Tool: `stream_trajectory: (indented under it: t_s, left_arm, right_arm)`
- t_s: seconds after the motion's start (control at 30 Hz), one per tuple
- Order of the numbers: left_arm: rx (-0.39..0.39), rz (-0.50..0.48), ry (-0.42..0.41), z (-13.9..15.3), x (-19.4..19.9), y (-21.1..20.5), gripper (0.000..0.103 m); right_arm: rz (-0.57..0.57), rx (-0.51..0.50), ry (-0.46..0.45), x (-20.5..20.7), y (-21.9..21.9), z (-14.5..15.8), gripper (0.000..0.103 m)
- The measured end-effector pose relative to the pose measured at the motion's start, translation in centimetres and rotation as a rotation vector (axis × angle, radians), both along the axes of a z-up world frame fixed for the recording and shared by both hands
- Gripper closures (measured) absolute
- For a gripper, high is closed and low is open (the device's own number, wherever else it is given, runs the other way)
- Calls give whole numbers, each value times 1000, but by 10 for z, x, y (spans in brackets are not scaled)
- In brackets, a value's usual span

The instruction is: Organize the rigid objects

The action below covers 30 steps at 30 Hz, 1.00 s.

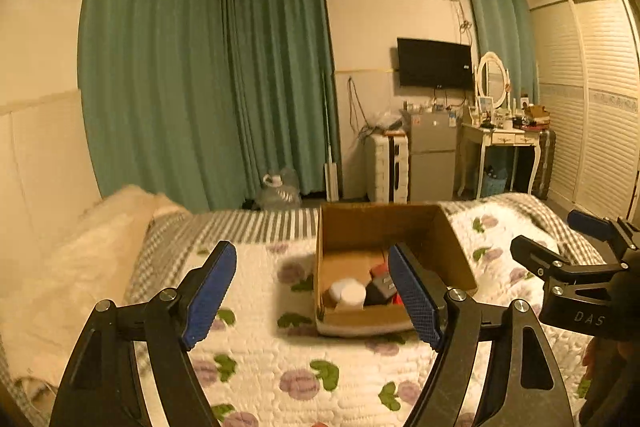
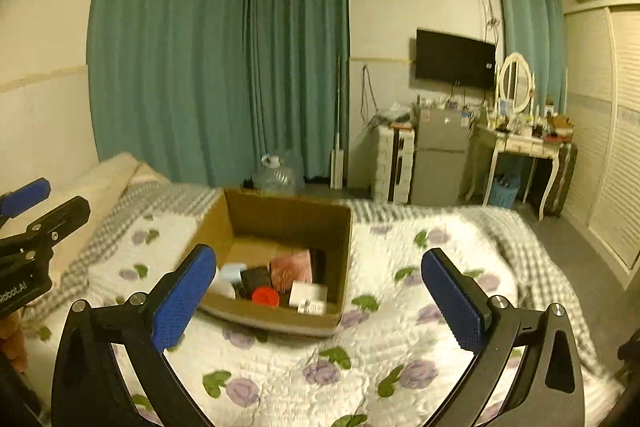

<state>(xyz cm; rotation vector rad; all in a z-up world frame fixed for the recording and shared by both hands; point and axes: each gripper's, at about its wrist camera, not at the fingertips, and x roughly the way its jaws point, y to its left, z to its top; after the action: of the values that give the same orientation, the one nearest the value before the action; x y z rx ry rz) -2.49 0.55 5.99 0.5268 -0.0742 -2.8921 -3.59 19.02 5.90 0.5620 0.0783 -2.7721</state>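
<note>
Cardboard box (image 2: 280, 223) holding small items on quilt (image 2: 400, 307), both hand-held grippers spread apart, empty

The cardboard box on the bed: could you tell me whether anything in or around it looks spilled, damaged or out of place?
Nothing stands out. The cardboard box sits upright on the quilt, its items, such as the red lid and white box, jumbled but all inside. Both grippers, left and right, are open and empty.
</note>
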Motion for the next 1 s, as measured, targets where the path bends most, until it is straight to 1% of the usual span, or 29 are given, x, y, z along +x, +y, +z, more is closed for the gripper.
stream_trajectory:
  t_s: [0.07, 0.13, 0.2, 0.33, 0.43, 0.6, 0.73, 1.0]
  left_arm:
    - [17, -1, -24, -11, -5, 0, 22]
    - [15, -10, -54, -21, -11, 2, 22]
    - [10, -16, -76, -27, -15, 3, 22]
    - [26, -19, -86, -30, -15, 3, 22]
    - [22, -16, -87, -31, -14, 3, 22]
    - [37, -20, -90, -30, -13, 2, 22]
    - [32, -24, -94, -31, -14, 5, 22]
    - [47, -23, -111, -34, -17, 4, 22]
  right_arm:
    - [-5, 3, -29, -9, -3, -14, 0]
    - [-5, 4, -56, -14, -4, -25, 0]
    - [-2, 12, -70, -17, -7, -31, 0]
    - [-5, 19, -72, -18, -11, -37, 0]
    - [-6, 14, -73, -18, -10, -38, 0]
    - [-17, 1, -64, -14, -6, -31, 0]
    - [-19, -2, -55, -12, -5, -28, 0]
    - [-23, 1, -62, -14, -4, -30, 0]
